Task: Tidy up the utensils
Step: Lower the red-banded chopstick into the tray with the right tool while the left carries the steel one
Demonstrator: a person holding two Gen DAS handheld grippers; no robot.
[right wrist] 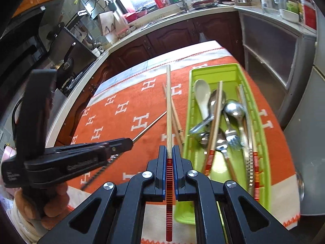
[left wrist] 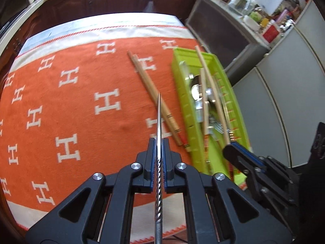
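Observation:
My left gripper (left wrist: 159,142) is shut on a metal chopstick (left wrist: 158,118) with a twisted handle, its tip pointing forward above the orange cloth. In the right wrist view, the left gripper (right wrist: 121,144) holds the same metal chopstick (right wrist: 150,126). My right gripper (right wrist: 170,148) is shut on a wooden chopstick (right wrist: 168,101) with a red-banded end. The left wrist view shows the right gripper (left wrist: 232,148) at the near end of the green tray (left wrist: 183,105). Two wooden chopsticks (left wrist: 154,93) lie crossed on the cloth left of the tray (right wrist: 191,105), which holds spoons, a fork and chopsticks.
An orange cloth (left wrist: 81,105) with white H marks covers the table. Dark wood cabinets (right wrist: 172,34) and a cluttered counter stand beyond its far edge, grey cabinets (left wrist: 274,101) to the right. A person's hand (right wrist: 54,199) holds the left gripper's handle.

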